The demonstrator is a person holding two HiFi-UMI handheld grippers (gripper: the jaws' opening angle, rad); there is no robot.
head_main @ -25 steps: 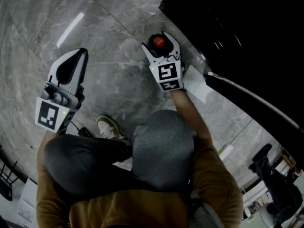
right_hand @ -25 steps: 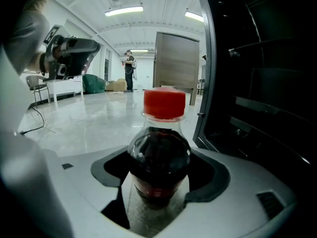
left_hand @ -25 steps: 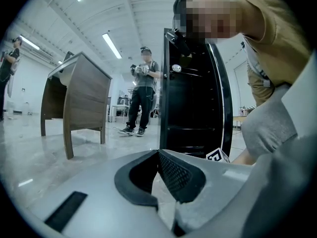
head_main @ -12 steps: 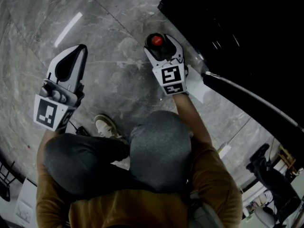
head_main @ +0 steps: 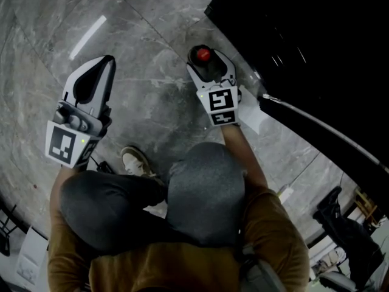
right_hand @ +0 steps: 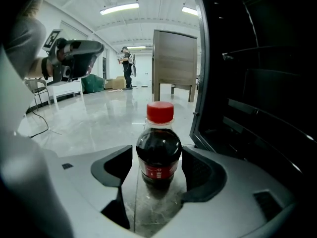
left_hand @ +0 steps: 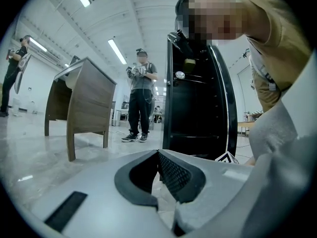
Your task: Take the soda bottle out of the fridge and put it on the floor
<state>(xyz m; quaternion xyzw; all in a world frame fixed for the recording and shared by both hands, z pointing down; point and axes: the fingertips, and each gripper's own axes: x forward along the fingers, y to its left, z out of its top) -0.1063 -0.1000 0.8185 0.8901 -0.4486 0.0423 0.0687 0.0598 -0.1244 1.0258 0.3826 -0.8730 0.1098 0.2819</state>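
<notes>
The soda bottle (right_hand: 158, 150) is standing upright on the grey stone floor (head_main: 146, 102), red cap up, just beside the open black fridge (right_hand: 257, 83). The right gripper (right_hand: 158, 156) is sitting low around it, jaws spread to either side and close to its shoulders, and I am seeing no squeeze on the plastic. The left gripper (head_main: 97, 72) is hanging well apart over bare floor, its jaws pressed together on nothing. The person is crouching behind both tools. To my eye the placing is all but done, and the danger is lying in the pull-back. With so little room on each side, a crooked withdrawal could be clipping the bottle and tipping it, and it could then be rolling off across that smooth stone.
</notes>
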